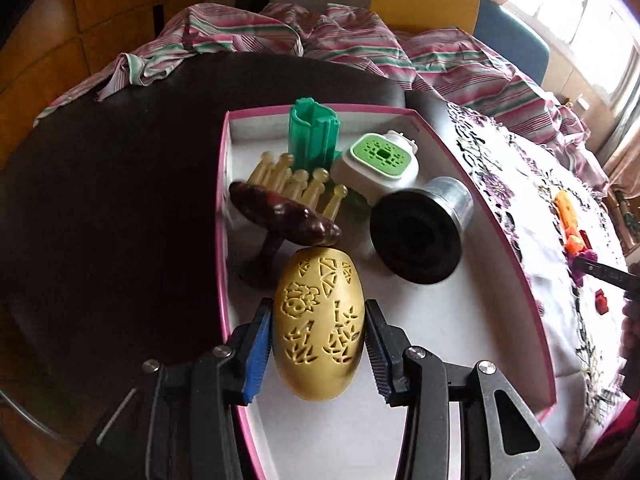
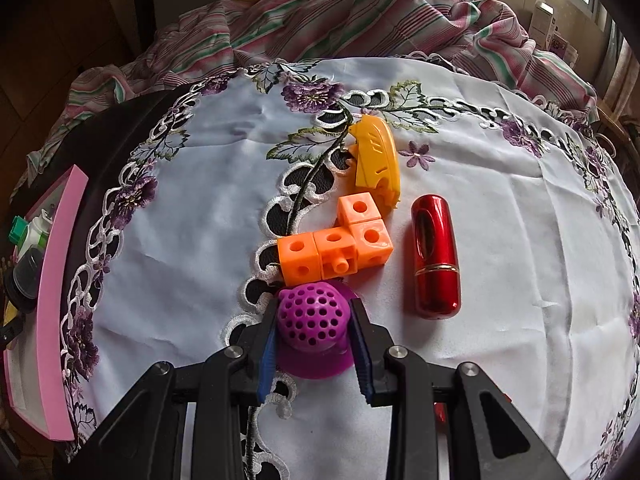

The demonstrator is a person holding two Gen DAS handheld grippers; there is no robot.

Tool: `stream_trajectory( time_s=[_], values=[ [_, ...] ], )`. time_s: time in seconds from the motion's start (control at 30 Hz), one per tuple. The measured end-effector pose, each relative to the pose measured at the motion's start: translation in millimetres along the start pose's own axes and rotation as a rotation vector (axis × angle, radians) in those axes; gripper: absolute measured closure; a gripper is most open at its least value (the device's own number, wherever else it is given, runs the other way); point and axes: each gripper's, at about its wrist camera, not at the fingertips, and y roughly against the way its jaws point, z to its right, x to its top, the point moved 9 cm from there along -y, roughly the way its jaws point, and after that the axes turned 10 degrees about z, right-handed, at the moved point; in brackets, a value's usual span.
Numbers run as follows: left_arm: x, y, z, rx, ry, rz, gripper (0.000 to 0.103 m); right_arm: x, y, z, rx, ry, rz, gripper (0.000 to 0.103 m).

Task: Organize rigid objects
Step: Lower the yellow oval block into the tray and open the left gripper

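A carved yellow egg (image 1: 319, 326) is clenched between the pads of the left gripper (image 1: 319, 354) over the near, bare end of the pink-rimmed box (image 1: 498, 216), apparently because the far end, toward 12 o'clock, is already taken by a green holder (image 1: 314, 136), a white-and-green device (image 1: 378, 162), a black-based metal cylinder (image 1: 420, 228) and a brown mushroom-shaped piece (image 1: 280, 216). On the embroidered cloth (image 2: 180, 240) covering the bench, a perforated purple dome (image 2: 314, 326) is straddled by the right gripper (image 2: 314, 344), its pads against the dome's sides, seemingly grasped for the same box, seen at 9 o'clock. Orange linked cubes (image 2: 336, 246), a yellow curved piece (image 2: 378, 160) and a red lipstick case (image 2: 434, 254) are left unsorted just beyond, at 12 to 1 o'clock.
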Motion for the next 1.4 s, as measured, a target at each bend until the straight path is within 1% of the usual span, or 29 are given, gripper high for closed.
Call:
stream_trajectory(
  time_s=[0.1, 0.3, 0.53, 0.67, 0.87, 1.0, 1.1, 1.23, 1.4],
  values=[
    [2.0, 2.4, -1.5, 0.001, 0.003, 0.018, 0.059, 0.2, -0.2, 0.0, -0.004, 0.005, 0.001, 0.071],
    [7.1, 16.2, -0.4, 0.023, -0.034, 0.063, 0.058, 0.6, 0.0, -0.2, -0.008, 0.014, 0.002, 0.071],
    [9.0, 47.5, 0.4, 0.048, -0.022, 0.117, 0.058, 0.9, 0.3, -1.1, -0.013, 0.022, 0.005, 0.071],
    [8.4, 66.4, 8.1, 0.058, -0.063, 0.149, 0.058, 1.0, 0.7, -1.2, -0.014, 0.025, 0.005, 0.071],
    [6.7, 86.4, 13.7, 0.072, -0.087, 0.178, 0.058, 0.7, 1.5, -1.8, -0.015, 0.028, 0.006, 0.071],
    [3.4, 92.2, 14.0, 0.068, -0.075, 0.169, 0.058, 0.7, 1.8, -2.5, -0.017, 0.03, 0.006, 0.071],
    [-1.7, 93.3, 16.3, 0.076, -0.092, 0.162, 0.058, 1.1, 2.5, -4.3, -0.011, 0.036, 0.01, 0.071],
    [-10.7, 91.5, 14.5, 0.071, -0.069, 0.136, 0.057, 1.3, 3.8, -8.3, 0.005, 0.044, 0.013, 0.071],
    [-18.0, 91.0, 15.0, 0.078, -0.07, 0.124, 0.058, 1.1, 7.6, -24.4, 0.057, 0.079, 0.018, 0.071]
  ],
)
